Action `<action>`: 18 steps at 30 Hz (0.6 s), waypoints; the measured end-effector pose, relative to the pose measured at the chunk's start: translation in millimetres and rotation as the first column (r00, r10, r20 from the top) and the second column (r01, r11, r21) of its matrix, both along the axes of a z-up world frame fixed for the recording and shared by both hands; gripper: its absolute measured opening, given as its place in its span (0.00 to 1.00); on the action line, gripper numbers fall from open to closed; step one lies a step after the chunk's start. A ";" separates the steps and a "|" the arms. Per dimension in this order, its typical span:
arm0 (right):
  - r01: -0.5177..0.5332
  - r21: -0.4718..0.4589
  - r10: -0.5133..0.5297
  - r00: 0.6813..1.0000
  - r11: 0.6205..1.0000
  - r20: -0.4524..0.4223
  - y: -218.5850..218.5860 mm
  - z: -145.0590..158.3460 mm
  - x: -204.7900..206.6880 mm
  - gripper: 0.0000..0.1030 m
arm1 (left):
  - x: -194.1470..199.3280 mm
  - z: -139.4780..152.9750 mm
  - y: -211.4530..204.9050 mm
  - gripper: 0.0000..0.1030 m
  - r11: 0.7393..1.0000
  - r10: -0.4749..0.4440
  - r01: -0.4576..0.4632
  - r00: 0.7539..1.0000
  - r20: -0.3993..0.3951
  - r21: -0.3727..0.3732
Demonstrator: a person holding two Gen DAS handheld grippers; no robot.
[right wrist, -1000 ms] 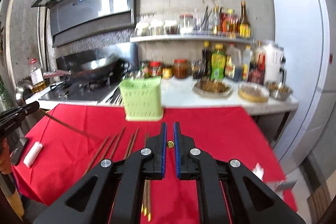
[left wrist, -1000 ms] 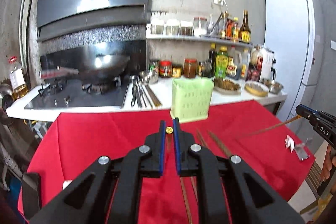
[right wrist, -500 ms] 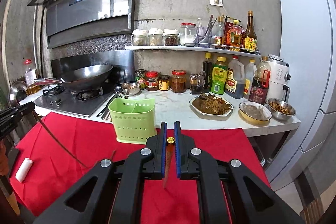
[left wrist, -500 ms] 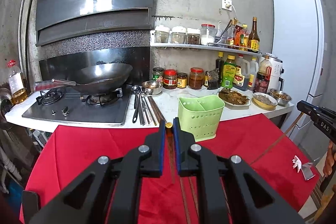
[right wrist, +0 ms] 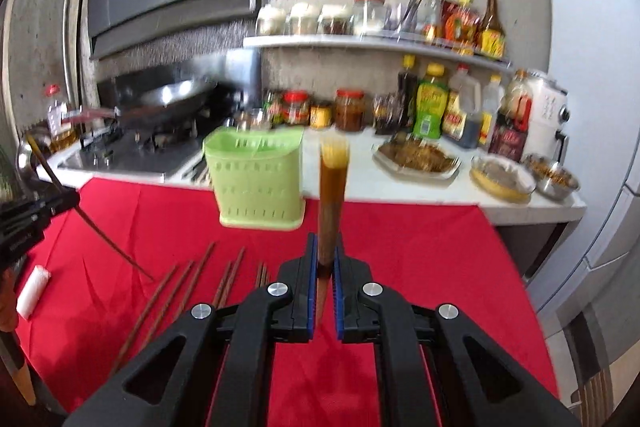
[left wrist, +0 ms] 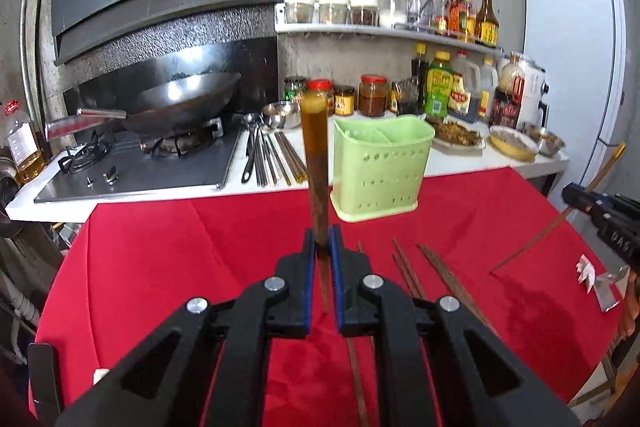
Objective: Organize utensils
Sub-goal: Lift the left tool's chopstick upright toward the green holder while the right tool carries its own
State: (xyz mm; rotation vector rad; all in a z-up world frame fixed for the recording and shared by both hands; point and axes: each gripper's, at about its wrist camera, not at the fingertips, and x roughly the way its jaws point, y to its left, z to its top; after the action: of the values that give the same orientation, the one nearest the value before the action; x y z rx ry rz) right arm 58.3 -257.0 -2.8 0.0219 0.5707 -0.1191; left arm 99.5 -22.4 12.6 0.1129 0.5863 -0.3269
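Note:
My left gripper is shut on a brown chopstick that stands upright above the red tablecloth. My right gripper is shut on another brown chopstick, also upright. A green utensil holder stands at the far edge of the cloth; it also shows in the right wrist view. Several loose chopsticks lie on the cloth, also seen in the right wrist view. Each gripper shows at the edge of the other's view, the right one and the left one.
A white counter behind the red table holds jars, bottles, food dishes and more utensils. A wok sits on the stove at left. A fridge stands at right. A white roll lies on the cloth.
Both held chopsticks have swung from pointing down at the cloth to standing upright in front of the cameras. Both grippers have tilted down slightly, and the right view is blurred by motion.

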 end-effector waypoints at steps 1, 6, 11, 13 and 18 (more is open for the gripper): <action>-0.003 0.001 0.003 1.000 1.000 -0.013 1.4 -6.0 2.4 0.07 | -0.3 -4.7 -0.7 0.07 1.000 -0.001 0.001 1.000 -0.006 0.005; 0.001 0.001 -0.001 1.000 1.000 -0.019 1.5 -9.2 4.1 0.06 | -2.7 -7.6 2.0 0.07 1.000 0.008 -0.009 1.000 0.012 0.018; -0.006 0.004 0.006 1.000 1.000 0.012 -1.2 6.9 7.1 0.06 | -2.5 6.3 2.6 0.07 1.000 -0.005 0.006 0.999 0.043 -0.021; -0.020 -0.001 0.020 0.999 1.000 0.050 0.7 25.9 13.0 0.06 | 2.8 20.3 -1.9 0.07 0.999 -0.017 0.020 0.997 0.069 -0.039; -0.051 -0.030 0.054 0.990 0.998 0.132 4.5 71.2 39.4 0.06 | 24.7 63.1 -21.0 0.07 0.997 -0.037 0.047 0.984 0.172 -0.053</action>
State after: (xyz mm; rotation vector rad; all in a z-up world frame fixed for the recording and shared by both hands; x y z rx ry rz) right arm 97.7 -252.5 68.4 -0.0108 0.4362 -0.0734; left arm 124.2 -43.5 75.8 0.0973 0.4048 -0.3711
